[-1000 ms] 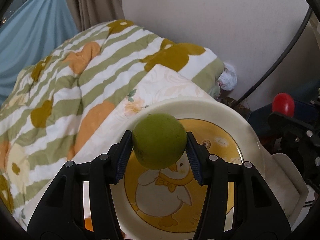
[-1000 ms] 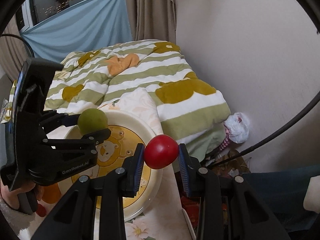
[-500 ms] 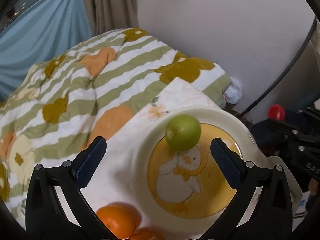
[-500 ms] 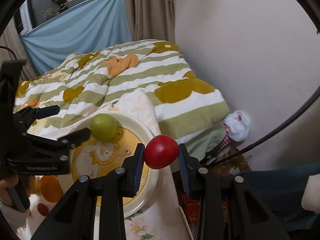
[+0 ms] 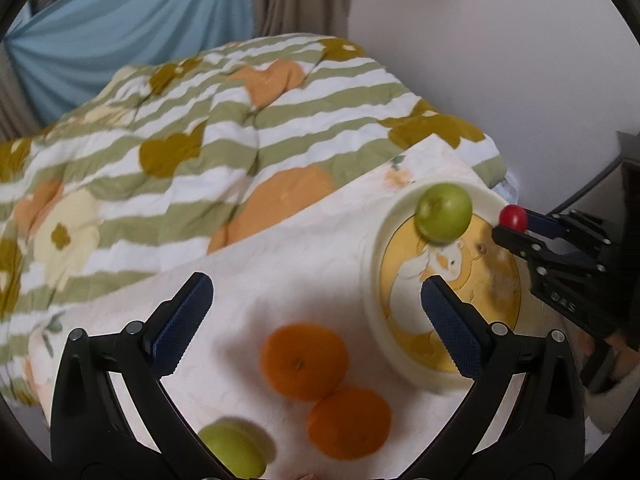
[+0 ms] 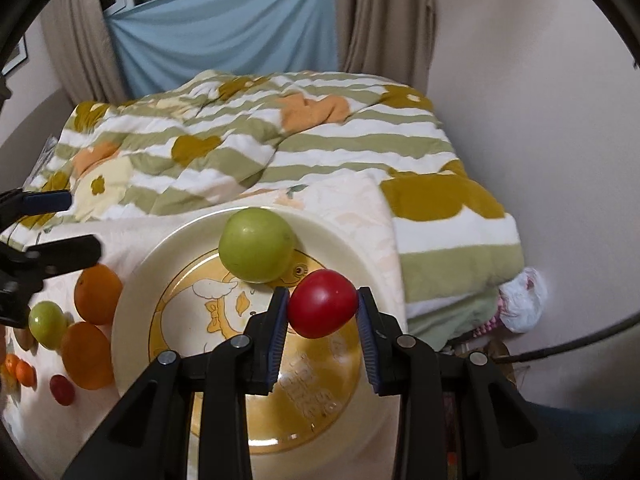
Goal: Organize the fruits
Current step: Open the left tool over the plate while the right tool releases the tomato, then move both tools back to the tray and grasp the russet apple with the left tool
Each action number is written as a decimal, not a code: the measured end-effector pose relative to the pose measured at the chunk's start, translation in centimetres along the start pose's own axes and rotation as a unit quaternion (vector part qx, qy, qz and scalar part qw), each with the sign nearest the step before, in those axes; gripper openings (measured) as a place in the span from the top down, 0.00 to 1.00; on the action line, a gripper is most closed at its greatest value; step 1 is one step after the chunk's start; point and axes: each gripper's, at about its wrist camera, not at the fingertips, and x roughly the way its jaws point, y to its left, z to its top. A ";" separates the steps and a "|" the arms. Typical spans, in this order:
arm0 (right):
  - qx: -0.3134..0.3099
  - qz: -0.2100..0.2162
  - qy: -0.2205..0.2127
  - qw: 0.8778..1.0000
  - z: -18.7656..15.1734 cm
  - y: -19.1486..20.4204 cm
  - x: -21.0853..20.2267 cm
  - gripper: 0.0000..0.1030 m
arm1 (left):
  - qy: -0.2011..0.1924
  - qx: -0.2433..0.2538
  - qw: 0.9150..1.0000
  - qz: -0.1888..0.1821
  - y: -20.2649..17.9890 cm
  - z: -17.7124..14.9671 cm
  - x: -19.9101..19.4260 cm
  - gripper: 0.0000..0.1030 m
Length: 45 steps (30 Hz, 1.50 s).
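Observation:
A cream plate (image 6: 132,292) with a yellow duck picture lies on a floral cloth; it also shows in the left wrist view (image 5: 374,280). A green apple (image 6: 256,245) rests on its far side, also seen in the left wrist view (image 5: 443,212). My right gripper (image 6: 322,312) is shut on a red tomato (image 6: 322,309) above the plate, just right of the apple. My left gripper (image 5: 316,320) is open and empty above two oranges (image 5: 304,360) left of the plate. A second green apple (image 5: 234,454) lies nearer.
A striped green and white quilt (image 5: 200,152) covers the bed behind the cloth. A wall (image 6: 540,100) stands at the right, with a white bag (image 6: 520,300) on the floor. Small orange and red fruits (image 6: 60,390) lie at the left cloth edge.
My left gripper let go of the green apple onto the plate, opened wide, and drew back left over the oranges. My right gripper moved in over the plate with the tomato.

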 end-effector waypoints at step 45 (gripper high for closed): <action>-0.056 0.039 -0.059 0.996 0.4 2.3 -13.8 0.00 | -0.094 -0.161 0.975 0.117 1.3 -9.6 -19.5 0.00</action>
